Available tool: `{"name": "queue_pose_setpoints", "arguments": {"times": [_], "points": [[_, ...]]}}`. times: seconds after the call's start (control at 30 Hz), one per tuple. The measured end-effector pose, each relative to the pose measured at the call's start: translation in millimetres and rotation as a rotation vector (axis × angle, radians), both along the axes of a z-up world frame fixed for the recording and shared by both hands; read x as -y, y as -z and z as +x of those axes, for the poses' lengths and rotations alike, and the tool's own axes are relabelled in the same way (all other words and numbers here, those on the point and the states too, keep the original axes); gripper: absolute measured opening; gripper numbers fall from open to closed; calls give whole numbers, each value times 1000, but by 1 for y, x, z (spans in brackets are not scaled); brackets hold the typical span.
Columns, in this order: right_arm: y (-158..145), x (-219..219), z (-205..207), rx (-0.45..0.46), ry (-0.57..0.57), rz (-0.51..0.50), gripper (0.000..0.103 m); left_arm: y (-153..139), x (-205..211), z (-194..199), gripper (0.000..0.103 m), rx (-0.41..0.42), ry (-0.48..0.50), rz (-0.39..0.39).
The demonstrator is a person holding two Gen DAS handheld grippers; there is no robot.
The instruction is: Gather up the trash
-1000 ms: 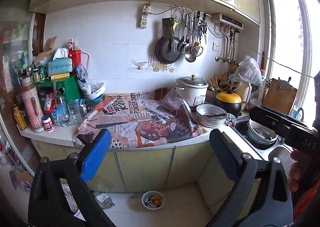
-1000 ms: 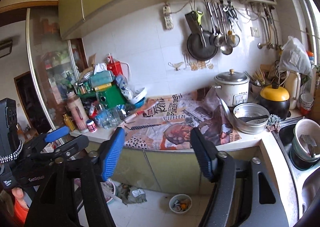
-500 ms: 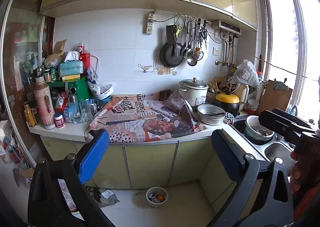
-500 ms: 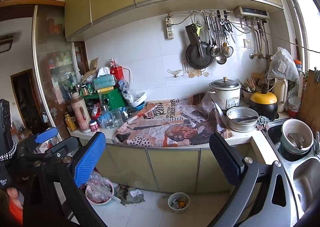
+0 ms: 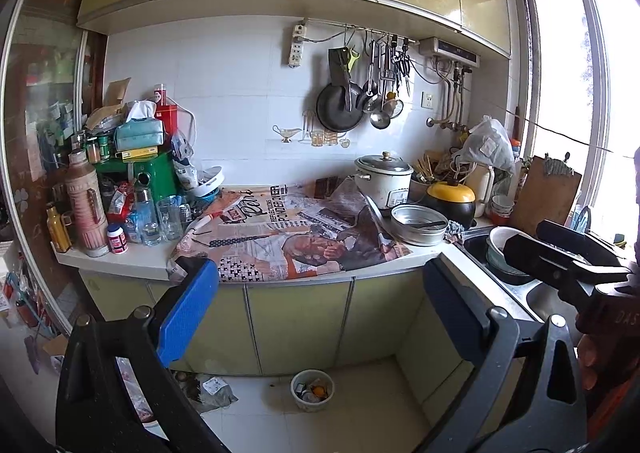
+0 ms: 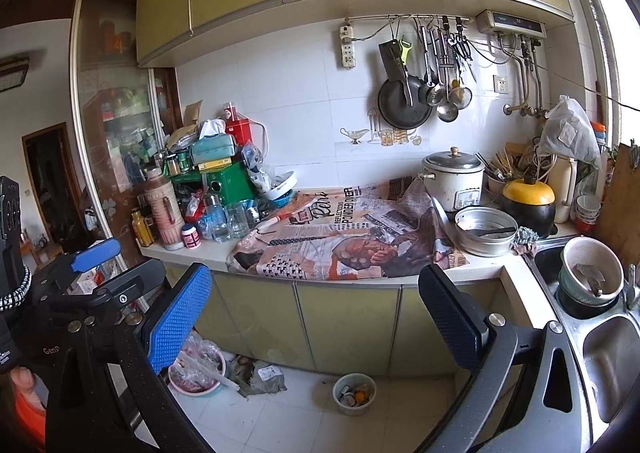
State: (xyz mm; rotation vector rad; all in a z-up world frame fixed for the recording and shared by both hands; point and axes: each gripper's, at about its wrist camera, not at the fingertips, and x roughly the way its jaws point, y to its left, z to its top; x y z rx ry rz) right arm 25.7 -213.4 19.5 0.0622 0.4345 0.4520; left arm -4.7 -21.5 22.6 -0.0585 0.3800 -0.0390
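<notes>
Crumpled newspaper sheets [image 5: 296, 237] [image 6: 340, 241] lie spread over the middle of the counter. On the floor below stand a small bowl of scraps [image 5: 312, 389] [image 6: 354, 393] and a crumpled plastic bag [image 5: 212, 393] [image 6: 260, 377]. My left gripper [image 5: 320, 293] hangs open in front of the cabinet doors, well back from the counter, with nothing between its blue pads. My right gripper [image 6: 316, 293] is level with it, jaws wide open and empty. Each gripper shows at the edge of the other's view: the right gripper [image 5: 560, 257], the left gripper [image 6: 96, 253].
Bottles, glasses and boxes [image 5: 120, 189] crowd the counter's left end. A rice cooker [image 5: 384, 177], a metal pan [image 5: 420, 223] and a yellow-lidded pot [image 5: 450, 197] stand at the right, beside a sink [image 6: 608, 349] holding bowls. A pink basin [image 6: 196, 369] sits on the floor.
Both grippers have drawn back from the counter, so more of the floor and upper cabinets shows. The right gripper's jaws have spread wider.
</notes>
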Motion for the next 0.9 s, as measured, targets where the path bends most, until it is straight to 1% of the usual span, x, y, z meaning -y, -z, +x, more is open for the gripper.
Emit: {"name": "queue_pose_setpoints", "arguments": {"times": [0.3, 0.9], "points": [[2, -2, 1, -10, -1, -6, 103, 2, -7, 7, 102, -17, 11, -15], [0, 2, 0, -29, 27, 11, 103, 1, -4, 11, 102, -8, 18, -32]]}}
